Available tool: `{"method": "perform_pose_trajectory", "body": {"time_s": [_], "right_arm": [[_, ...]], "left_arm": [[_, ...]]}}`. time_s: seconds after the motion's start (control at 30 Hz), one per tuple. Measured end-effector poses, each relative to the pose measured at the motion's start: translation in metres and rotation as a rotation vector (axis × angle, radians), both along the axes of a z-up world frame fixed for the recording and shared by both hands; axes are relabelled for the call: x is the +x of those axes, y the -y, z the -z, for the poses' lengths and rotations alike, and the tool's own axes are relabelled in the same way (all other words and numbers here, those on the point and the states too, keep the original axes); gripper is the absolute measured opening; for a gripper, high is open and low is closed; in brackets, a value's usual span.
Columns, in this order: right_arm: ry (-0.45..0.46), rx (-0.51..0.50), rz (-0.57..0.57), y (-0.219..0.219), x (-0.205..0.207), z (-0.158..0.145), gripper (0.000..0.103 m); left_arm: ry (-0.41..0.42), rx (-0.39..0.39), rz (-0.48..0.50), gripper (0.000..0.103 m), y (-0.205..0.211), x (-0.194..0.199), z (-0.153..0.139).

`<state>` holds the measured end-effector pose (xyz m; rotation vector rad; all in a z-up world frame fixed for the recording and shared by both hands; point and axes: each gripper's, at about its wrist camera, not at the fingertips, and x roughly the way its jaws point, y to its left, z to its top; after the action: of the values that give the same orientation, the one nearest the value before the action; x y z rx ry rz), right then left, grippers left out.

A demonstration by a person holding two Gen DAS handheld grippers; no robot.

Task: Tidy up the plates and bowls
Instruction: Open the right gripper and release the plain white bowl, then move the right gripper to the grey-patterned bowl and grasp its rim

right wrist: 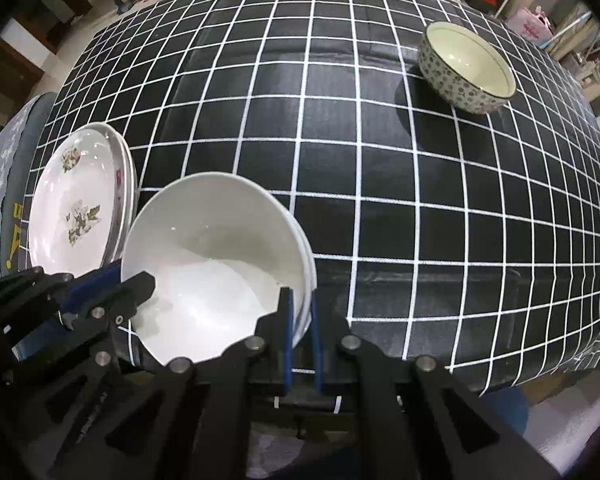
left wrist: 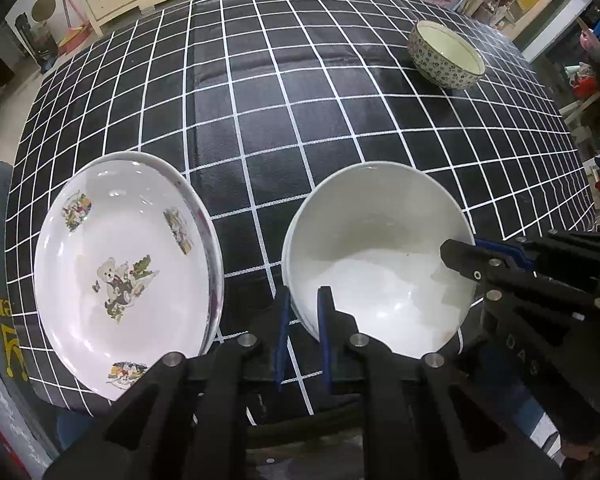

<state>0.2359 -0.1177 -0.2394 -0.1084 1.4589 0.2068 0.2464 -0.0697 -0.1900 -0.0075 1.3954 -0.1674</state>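
White bowl [left wrist: 380,264], lower centre of both views, sat mouth-up on the black checked tablecloth [left wrist: 280,100]; round, plain and glossy, with a second rim visible beneath in the right wrist view. The left gripper [left wrist: 305,320] and right gripper [right wrist: 301,316] each pinched opposite sides of its rim, blue pads nearly pressed together. Stacked teddy-bear plates [left wrist: 120,272] lay at lower left; a floral patterned bowl [left wrist: 446,54] stood at upper right.
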Motion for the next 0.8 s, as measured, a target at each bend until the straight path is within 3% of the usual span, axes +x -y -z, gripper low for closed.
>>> {"method": "perform_pose_trajectory", "body": {"time_s": [0.17, 0.43, 0.8], "right_arm": [[0.012, 0.004, 0.006, 0.004, 0.000, -0.005, 0.014], [0.046, 0.059, 0.055, 0.027, 0.005, -0.028, 0.039], [0.091, 0.111, 0.114, 0.075, 0.031, -0.060, 0.045]], "left_arm": [[0.012, -0.009, -0.006, 0.015, -0.002, 0.001, -0.007], [0.030, -0.063, -0.013, 0.024, -0.001, 0.002, -0.018], [0.060, -0.106, 0.016, 0.028, 0.017, 0.027, -0.042]]}}
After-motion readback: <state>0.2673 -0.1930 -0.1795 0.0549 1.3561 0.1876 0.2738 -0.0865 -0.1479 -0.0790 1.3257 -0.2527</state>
